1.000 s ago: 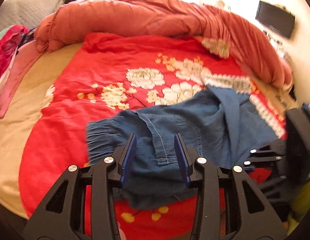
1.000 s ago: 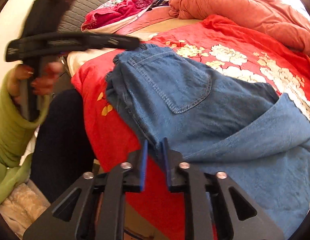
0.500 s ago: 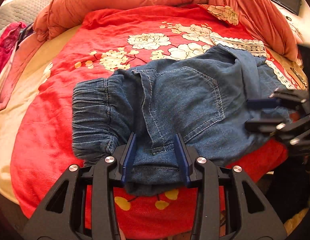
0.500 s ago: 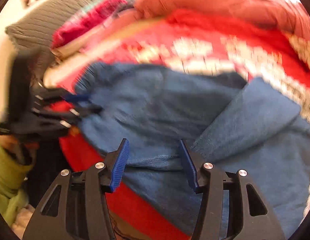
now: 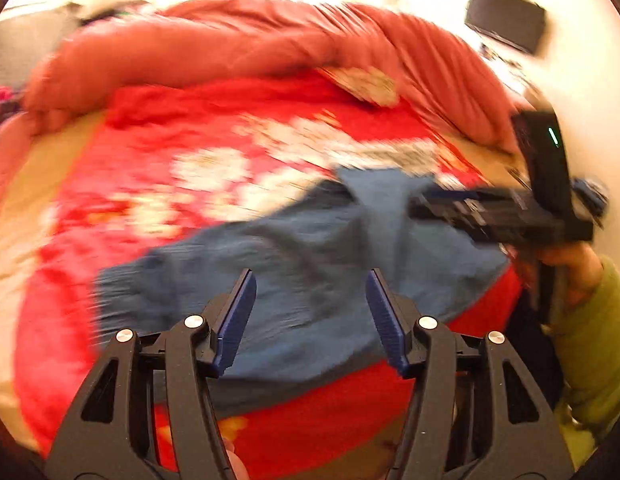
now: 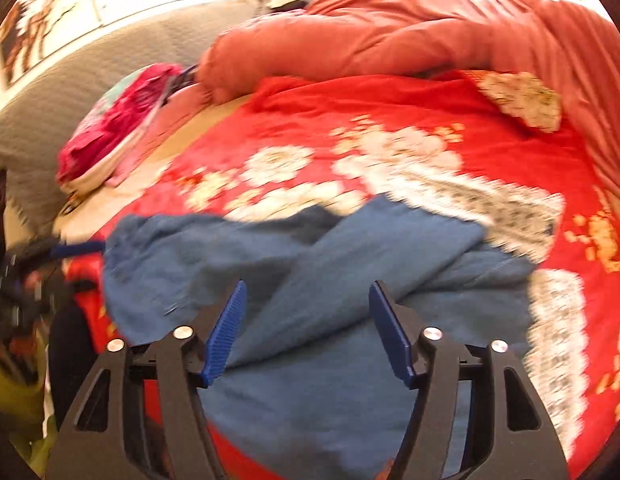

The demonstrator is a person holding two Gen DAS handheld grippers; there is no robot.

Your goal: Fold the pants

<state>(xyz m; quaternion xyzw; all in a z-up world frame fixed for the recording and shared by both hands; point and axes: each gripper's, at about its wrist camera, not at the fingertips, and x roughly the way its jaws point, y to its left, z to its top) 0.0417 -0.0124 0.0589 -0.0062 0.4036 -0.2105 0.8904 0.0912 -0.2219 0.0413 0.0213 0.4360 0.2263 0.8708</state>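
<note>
Blue denim fills the space ahead of both pairs of fingers: the pants lie crumpled on a red flowered blanket on the bed (both views are smeared by motion blur, so seams and pockets cannot be made out). The left gripper has its fingers spread wide, with nothing between them; the pants sit just beyond and under the tips, and it is hard to tell whether the tips touch the cloth. To the right of those fingers, over the far end of the pants, the right gripper shows from the side, held by a hand in a green sleeve.

In the right wrist view, the right gripper also has its fingers spread apart and holds nothing. A folded-over flap of the pants runs diagonally up from between the tips toward the upper right, with more denim under and right of it. Far left of the fingers, the blurred left gripper points at the waist end of the pants. Beyond the tips lie an orange quilt bunched along the far side of the bed, and, up and left, a pink bundle of cloth against a grey headboard.
</note>
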